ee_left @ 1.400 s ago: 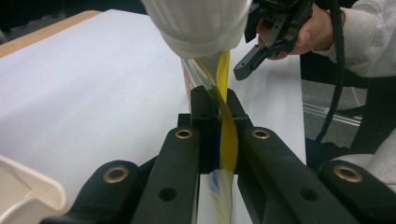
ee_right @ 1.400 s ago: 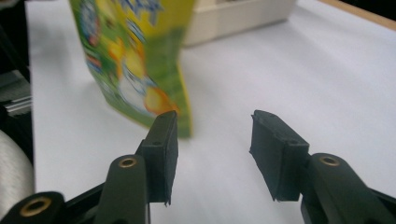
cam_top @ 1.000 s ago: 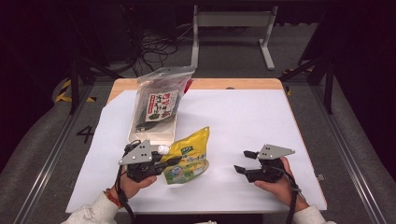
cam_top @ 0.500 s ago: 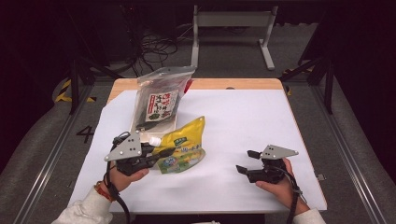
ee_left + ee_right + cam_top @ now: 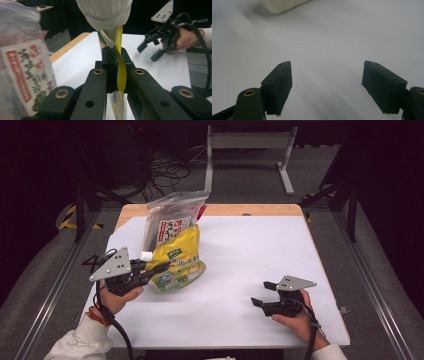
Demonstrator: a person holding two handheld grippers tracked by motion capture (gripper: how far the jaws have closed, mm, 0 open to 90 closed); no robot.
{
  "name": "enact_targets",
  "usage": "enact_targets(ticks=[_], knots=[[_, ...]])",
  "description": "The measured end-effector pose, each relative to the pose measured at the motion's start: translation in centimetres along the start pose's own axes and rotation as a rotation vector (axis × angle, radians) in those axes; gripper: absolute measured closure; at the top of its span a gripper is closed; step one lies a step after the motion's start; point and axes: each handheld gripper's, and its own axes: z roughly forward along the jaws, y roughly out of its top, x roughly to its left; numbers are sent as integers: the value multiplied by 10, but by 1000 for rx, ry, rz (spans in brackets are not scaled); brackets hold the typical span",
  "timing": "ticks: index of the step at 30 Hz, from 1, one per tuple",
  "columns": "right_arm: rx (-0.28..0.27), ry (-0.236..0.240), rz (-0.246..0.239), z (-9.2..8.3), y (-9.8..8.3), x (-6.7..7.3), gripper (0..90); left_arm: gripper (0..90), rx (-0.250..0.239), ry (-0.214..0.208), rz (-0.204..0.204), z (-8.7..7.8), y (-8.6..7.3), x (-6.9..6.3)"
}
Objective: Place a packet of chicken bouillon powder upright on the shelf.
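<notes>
Hidden in the high view: lower part of the clear bag (image 5: 167, 222) behind the yellow pouch (image 5: 177, 262); bag print too small to read. In the left gripper view, pouch seen edge-on, its face turned away, its white cap (image 5: 105, 12) blurred and cut off at the top centre; bag (image 5: 23, 65) cut off at the left edge. In the right gripper view, a pale blurred shape at the upper left, not identifiable.

Counted: two grippers, one pouch, one bag, one desk (image 5: 260, 250) under a white sheet.

Pouch: bright yellow, green-and-white label, white spout at its left corner; tilted up off the sheet, left of centre in the high view, top leaning against the bag, lower edge just above or on the sheet, cannot tell which.

Left gripper (image 5: 150, 270) at lower left: jaws clenched on the pouch's edge, yellow film pinched flat between the pads.

Right gripper (image 5: 264, 295) at lower right, well apart from the pouch: jaws released, just been spreading wider, bare white sheet between them (image 5: 327, 85).
</notes>
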Motion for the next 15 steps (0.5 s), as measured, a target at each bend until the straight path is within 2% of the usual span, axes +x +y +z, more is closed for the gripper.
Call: enact_targets(ticks=[7, 11, 15], knots=[[9, 5, 8, 3, -2, -1, 235, 880, 1, 44, 36, -12, 2, 20], [15, 7, 9, 5, -3, -1, 230, 880, 23, 85, 62, -16, 1, 29], [17, 12, 6, 6, -3, 0, 229, 880, 30, 88, 98, -18, 0, 36]])
